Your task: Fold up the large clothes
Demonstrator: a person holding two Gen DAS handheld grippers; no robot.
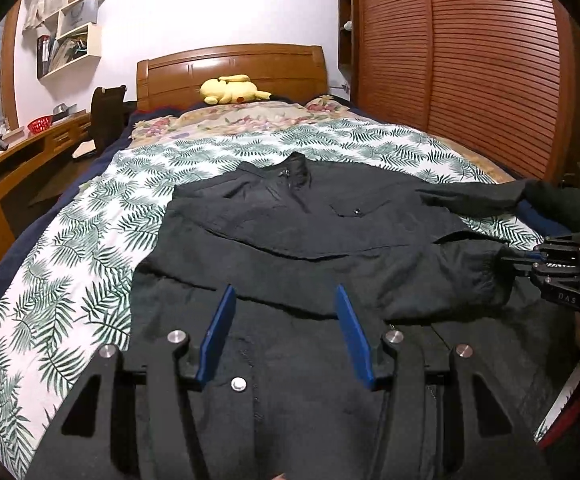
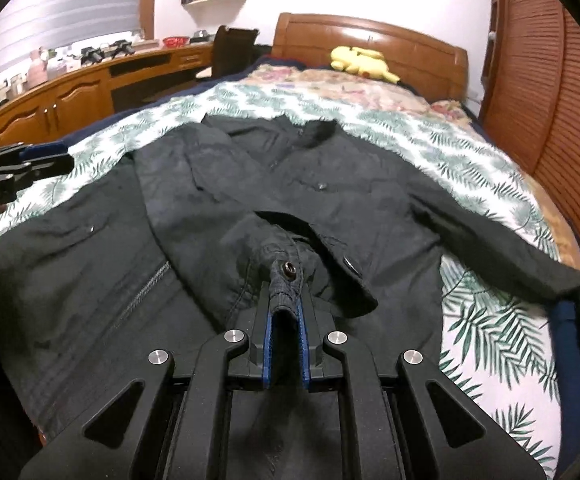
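the jacket (image 1: pixel 290 232) is black with a silver zip and dark snaps. under the jacket, the bedspread (image 1: pixel 89 240) is white with green fern leaves; beyond it the quilt (image 1: pixel 241 116) is cream with pink flowers. the plush toy (image 1: pixel 231 90) is yellow, the headboard (image 1: pixel 229 64) orange-brown wood. both grippers' pads (image 1: pixel 219 336) are blue on black frames.

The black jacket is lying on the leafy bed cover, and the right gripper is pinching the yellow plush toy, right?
Not quite. The right gripper is pinching a cuff of the black jacket, as the right wrist view shows. The yellow plush toy lies untouched by the headboard. The jacket does lie on the leafy bed cover.
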